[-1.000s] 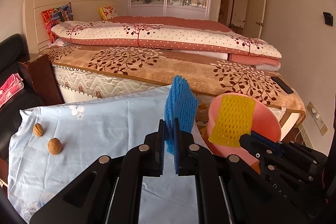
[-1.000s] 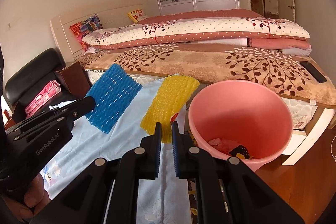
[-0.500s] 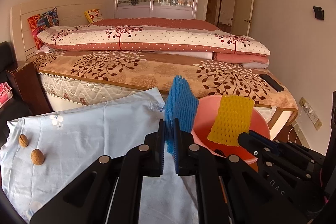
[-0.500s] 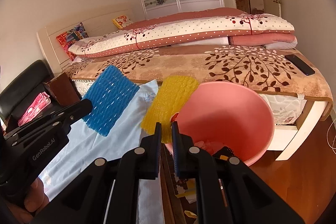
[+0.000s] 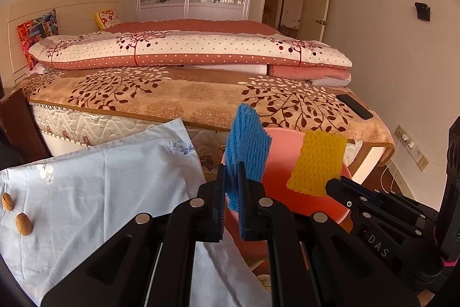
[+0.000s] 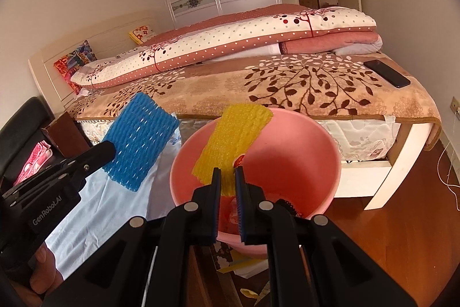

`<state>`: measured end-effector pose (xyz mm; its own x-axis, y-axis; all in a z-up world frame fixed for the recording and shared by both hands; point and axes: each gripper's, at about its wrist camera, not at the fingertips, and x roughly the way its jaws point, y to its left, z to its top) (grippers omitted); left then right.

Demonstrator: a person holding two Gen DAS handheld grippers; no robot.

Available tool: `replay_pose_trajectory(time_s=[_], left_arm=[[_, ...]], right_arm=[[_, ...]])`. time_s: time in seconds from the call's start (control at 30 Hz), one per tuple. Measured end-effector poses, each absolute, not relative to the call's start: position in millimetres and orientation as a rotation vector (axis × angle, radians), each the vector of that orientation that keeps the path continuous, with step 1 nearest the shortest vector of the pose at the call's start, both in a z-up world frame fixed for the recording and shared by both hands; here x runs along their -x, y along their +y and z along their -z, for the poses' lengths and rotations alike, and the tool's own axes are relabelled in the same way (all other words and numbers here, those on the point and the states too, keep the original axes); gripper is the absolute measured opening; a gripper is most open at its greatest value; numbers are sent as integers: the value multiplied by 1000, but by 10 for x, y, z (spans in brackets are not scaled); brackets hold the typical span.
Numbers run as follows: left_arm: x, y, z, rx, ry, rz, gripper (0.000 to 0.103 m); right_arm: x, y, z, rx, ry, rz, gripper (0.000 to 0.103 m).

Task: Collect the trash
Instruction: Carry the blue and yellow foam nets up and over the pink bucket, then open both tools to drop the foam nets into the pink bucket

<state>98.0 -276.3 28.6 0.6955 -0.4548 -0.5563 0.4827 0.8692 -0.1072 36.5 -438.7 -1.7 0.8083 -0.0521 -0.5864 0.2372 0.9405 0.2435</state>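
Since a second ago both my hands have travelled from over the desk toward the pink bin (image 6: 325,151). My left gripper (image 5: 231,192) has its jaws clamped on the lower part of the blue net (image 5: 245,146); earlier that net stood over the sheet (image 5: 95,180), and it now stands upright just past the sheet's right-hand edge, against the bin's near-left rim. My right gripper (image 6: 228,186) has its jaws closed on the bottom edge of the yellow net (image 6: 233,143); earlier that net hung over the gap between desk and bin, and it is now over the bin's mouth, leaning toward the far rim. Neither grip has changed.

Edges: the sheet's corner ends short of the bin, and the desk's right edge runs close beside the bin wall. The bed (image 6: 287,85) lies along the far side, its frame close behind the bin's far rim. Some trash lies in the bin's bottom, partly hidden by my right jaws.

Open room: bare wooden floor (image 6: 402,235) lies right of the bin. Two nuts (image 5: 17,212) lie near the sheet's left edge, well apart from both nets. A phone (image 6: 386,73) lies by the bed's far-right corner. The two nets are apart, not touching.
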Motion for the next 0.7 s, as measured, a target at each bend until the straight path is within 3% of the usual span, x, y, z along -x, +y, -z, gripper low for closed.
replay_pose_trajectory(time_s=[0.7], left_arm=[[-1197, -3293, -18, -80, 668, 589, 7]], right_arm=[[-477, -4676, 280, -342, 667, 208, 10]])
